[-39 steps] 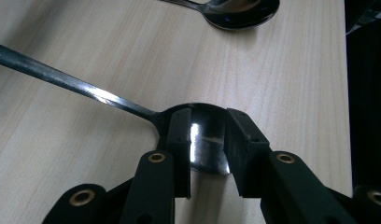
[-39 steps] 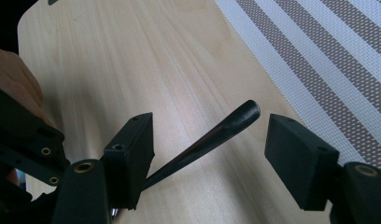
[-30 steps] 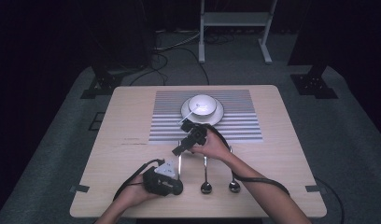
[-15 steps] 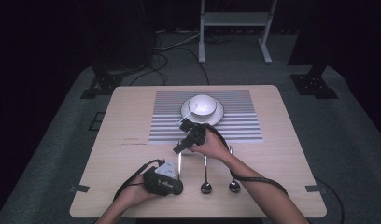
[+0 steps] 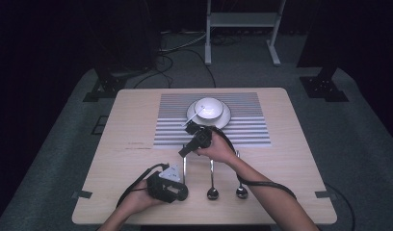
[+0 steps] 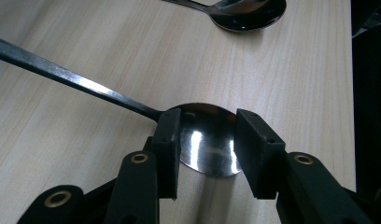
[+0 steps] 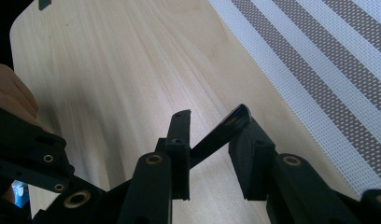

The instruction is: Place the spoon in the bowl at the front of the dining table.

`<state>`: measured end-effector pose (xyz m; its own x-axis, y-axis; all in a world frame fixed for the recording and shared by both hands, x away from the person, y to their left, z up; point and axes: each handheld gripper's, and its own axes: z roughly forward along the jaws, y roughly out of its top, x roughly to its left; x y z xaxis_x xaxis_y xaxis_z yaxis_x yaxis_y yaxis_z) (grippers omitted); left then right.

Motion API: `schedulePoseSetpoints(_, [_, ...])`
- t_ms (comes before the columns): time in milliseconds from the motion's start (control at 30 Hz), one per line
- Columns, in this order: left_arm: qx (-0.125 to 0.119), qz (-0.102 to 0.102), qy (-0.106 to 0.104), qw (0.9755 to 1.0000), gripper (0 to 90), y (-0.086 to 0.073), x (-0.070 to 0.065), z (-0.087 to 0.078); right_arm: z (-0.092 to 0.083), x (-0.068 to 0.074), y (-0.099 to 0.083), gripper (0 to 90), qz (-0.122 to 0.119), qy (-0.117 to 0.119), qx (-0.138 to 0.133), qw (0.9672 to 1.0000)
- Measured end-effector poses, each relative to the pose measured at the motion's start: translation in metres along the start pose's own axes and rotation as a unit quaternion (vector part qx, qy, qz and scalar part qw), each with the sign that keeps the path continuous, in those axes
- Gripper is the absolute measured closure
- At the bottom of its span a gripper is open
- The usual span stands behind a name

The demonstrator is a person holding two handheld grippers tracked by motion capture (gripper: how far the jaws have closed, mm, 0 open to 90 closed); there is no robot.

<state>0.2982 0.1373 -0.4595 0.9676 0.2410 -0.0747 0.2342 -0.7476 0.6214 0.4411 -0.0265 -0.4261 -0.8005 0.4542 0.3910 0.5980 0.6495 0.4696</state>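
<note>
The left gripper point(image 6: 206, 140) is resting low on the tabletop point(image 5: 127, 125), its jaws having just been opening, now slightly parted around the bowl of a spoon point(image 6: 205, 140) lying flat. The right gripper point(image 7: 209, 140) is hovering beside the striped mat point(image 7: 328, 70), its jaws having just been closing, a dark handle tip point(image 7: 226, 128) standing between them; whether they are pressing it I cannot tell.

Bare forearms; left gripper point(image 5: 177, 191) and right gripper point(image 5: 189, 147) black, brass-riveted, trailing black cables; grey three-cornered plate point(image 5: 172, 173) atop the left.
</note>
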Motion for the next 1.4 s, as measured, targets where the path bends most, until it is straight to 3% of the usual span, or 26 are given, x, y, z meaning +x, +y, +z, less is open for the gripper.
schedulePoseSetpoints(400, [0.004, -0.014, 0.008, 0.9999, 53.9, -0.003, 0.004, -0.004, -0.006, 0.004, 0.003, 72.1, 0.003, -0.003, -0.002, 1.0])
schedulePoseSetpoints(433, [-0.008, -0.027, 0.001, 0.9996, 53.8, -0.005, 0.007, -0.008, -0.007, 0.005, 0.004, 72.8, 0.002, -0.003, -0.003, 1.0])
schedulePoseSetpoints(533, [-0.027, -0.035, 0.008, 0.999, 53.0, -0.006, 0.01, -0.018, -0.01, 0.007, 0.005, 74.8, 0.004, 0.002, -0.003, 1.0])
schedulePoseSetpoints(700, [-0.037, -0.056, 0.031, 0.9973, 47.7, -0.013, 0.018, -0.031, -0.019, 0.012, 0.009, 80.0, 0.006, 0.015, -0.004, 0.9999])
schedulePoseSetpoints(767, [-0.041, -0.07, 0.052, 0.9953, 39.8, -0.016, 0.022, -0.036, -0.024, 0.014, 0.011, 82.2, 0.004, 0.017, -0.005, 0.9998])
schedulePoseSetpoints(967, [-0.043, -0.101, 0.095, 0.9894, 29.8, -0.026, 0.033, -0.051, -0.04, 0.021, 0.017, 88.5, 0.003, 0.041, -0.001, 0.9991])
schedulePoseSetpoints(1067, [-0.052, -0.124, 0.107, 0.985, 29.1, -0.034, 0.039, -0.056, -0.05, 0.024, 0.021, 88.7, -0.002, 0.03, -0.006, 0.9995])
schedulePoseSetpoints(1133, [-0.054, -0.13, 0.11, 0.9839, 28.6, -0.036, 0.041, -0.058, -0.054, 0.024, 0.021, 88.7, 0.0, 0.032, -0.009, 0.9995])
schedulePoseSetpoints(1167, [-0.053, -0.137, 0.121, 0.9816, 25.1, -0.04, 0.044, -0.061, -0.061, 0.024, 0.022, 88.7, 0.002, 0.027, -0.018, 0.9995])
schedulePoseSetpoints(1333, [-0.05, -0.152, 0.13, 0.9786, 19.2, -0.046, 0.049, -0.064, -0.073, 0.021, 0.022, 88.7, 0.012, 0.023, -0.03, 0.9992])
schedulePoseSetpoints(1400, [-0.053, -0.17, 0.138, 0.9743, 13.4, -0.048, 0.051, -0.065, -0.078, 0.016, 0.021, 88.6, 0.02, 0.02, -0.035, 0.999])
